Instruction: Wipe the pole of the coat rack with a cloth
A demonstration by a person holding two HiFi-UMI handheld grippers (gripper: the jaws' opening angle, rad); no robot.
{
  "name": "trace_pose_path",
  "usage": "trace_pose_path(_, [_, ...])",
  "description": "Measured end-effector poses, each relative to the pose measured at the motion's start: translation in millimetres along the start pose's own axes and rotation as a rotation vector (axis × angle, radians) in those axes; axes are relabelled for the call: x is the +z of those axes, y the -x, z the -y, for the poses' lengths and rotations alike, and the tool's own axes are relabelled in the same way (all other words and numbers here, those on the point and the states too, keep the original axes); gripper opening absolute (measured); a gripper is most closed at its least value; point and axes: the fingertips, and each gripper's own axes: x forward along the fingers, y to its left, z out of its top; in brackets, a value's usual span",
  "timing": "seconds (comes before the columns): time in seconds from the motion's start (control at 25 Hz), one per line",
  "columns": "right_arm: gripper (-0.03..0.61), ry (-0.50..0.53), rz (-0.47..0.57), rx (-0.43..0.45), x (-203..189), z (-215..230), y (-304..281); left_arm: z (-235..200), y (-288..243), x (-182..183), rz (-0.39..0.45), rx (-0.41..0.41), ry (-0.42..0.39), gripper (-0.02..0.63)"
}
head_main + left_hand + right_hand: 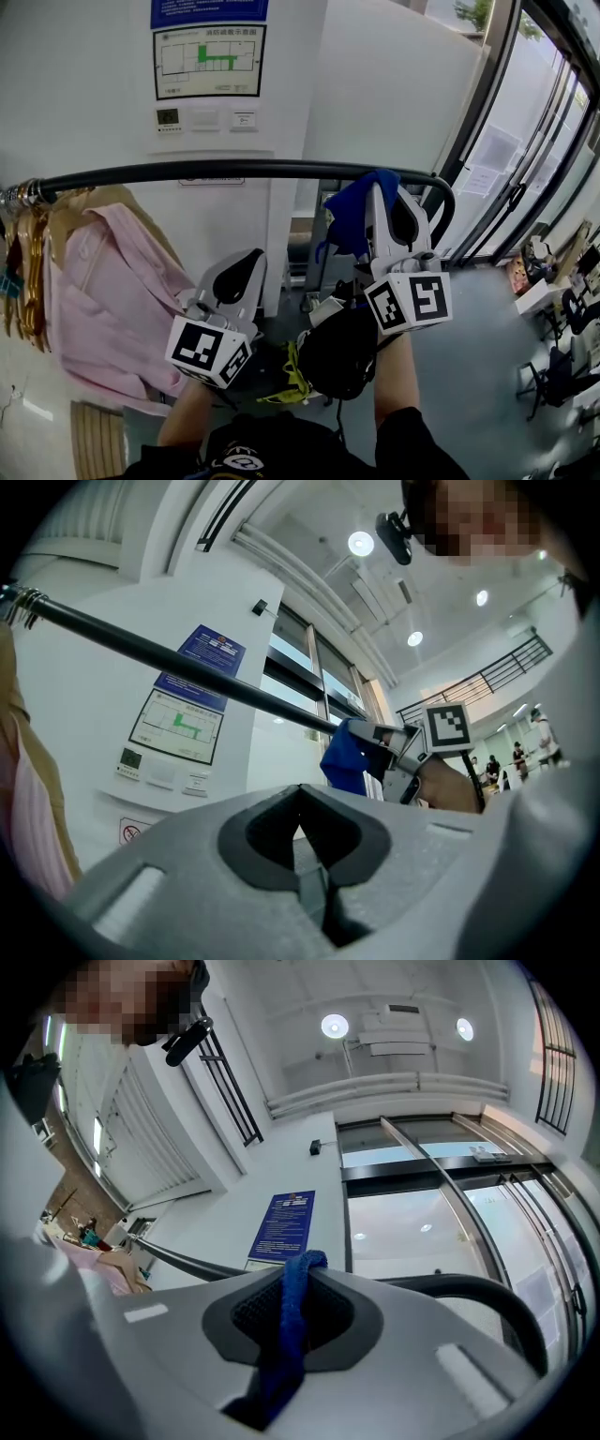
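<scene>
Hanging from the left end of the black pole (234, 171), a pink garment (103, 309) is draping beside a bunch of hangers (23, 272). Below the pole's middle, the left gripper (242, 270) is hovering clear of the pole, its jaws pressed together on nothing. Near the pole's right end, just before its downward bend, the right gripper (384, 192) is pinching the blue cloth (349, 214) and holding it against the pole.
</scene>
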Motion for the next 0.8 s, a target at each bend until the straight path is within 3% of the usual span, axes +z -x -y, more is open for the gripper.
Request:
trace_pose_path(0.12, [0.034,-0.019,0.028,0.039,2.0,-34.3,-13.8,-16.1,18.1,6.5,-0.005,0.047,-0.026,0.002])
trace_pose_path(0.28, [0.034,-0.050,0.072,0.026,5.5,-72.7,-32.1,-45.9,49.5,13.7,0.004,0.132,-0.029,0.002])
trace_pose_path(0.4, [0.034,-0.070,0.091,0.111,5.1,-119.4,-47.1,-66.6,74.3,17.3,0.003,0.189,-0.034,0.003])
trace_pose_path(0.64, [0.034,0.088,0.089,0.275,-1.8,-236.4,-81.2,-91.1,107.0,25.0,0.011,0.249,-0.028,0.002])
trace_pose_path(0.72, [0.034,0.136,0.078,0.267,-4.5,-253.5,-86.4,-92.2,110.2,25.1,0.009,0.249,-0.027,0.003])
trace_pose_path(0.8, [0.034,0.111,0.055,0.249,-6.6,-252.1,-85.4,-91.5,111.1,23.2,0.001,0.243,-0.028,0.002])
